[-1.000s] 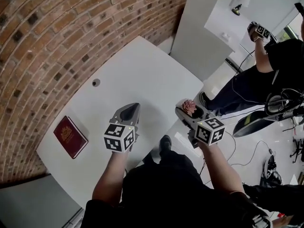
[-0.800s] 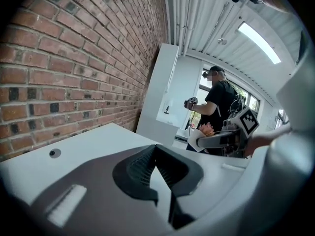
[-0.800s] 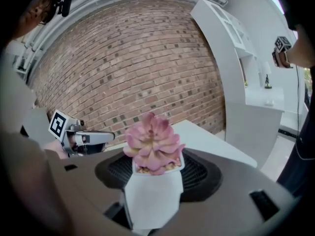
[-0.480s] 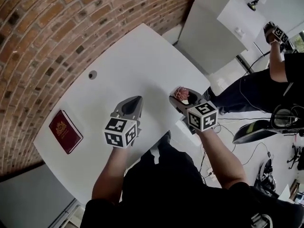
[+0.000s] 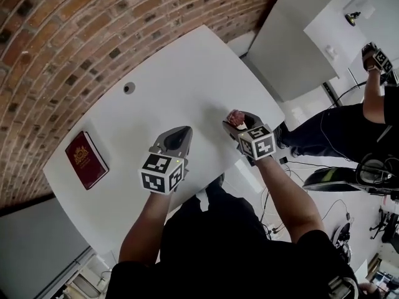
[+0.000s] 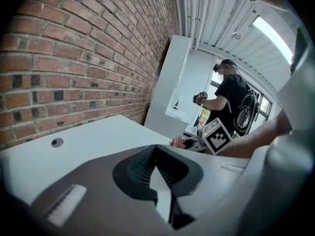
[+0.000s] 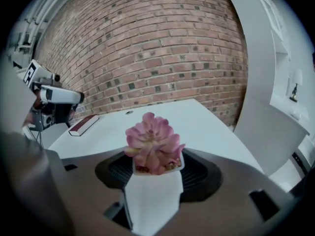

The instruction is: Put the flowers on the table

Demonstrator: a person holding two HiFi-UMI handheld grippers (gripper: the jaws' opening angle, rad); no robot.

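A pink succulent flower (image 7: 151, 140) in a small white pot (image 7: 153, 188) sits upright between the jaws of my right gripper (image 7: 153, 173), which is shut on the pot. In the head view the flower (image 5: 235, 116) and right gripper (image 5: 240, 124) hang over the near right edge of the white table (image 5: 181, 80). My left gripper (image 5: 182, 133) hovers over the table's near side, left of the flower, its jaws shut with nothing held. From the left gripper (image 6: 155, 150) view, the flower (image 6: 178, 142) shows small beyond the jaws.
A dark red book (image 5: 86, 159) lies at the table's left end, and a round cable hole (image 5: 129, 87) sits near the brick wall (image 5: 56, 36). A white cabinet (image 5: 293, 42) stands beyond the table's right end. Another person (image 5: 349, 129) stands on the right.
My right gripper has carried the flower left and forward, from beside the table to above its edge. The left gripper has barely moved.
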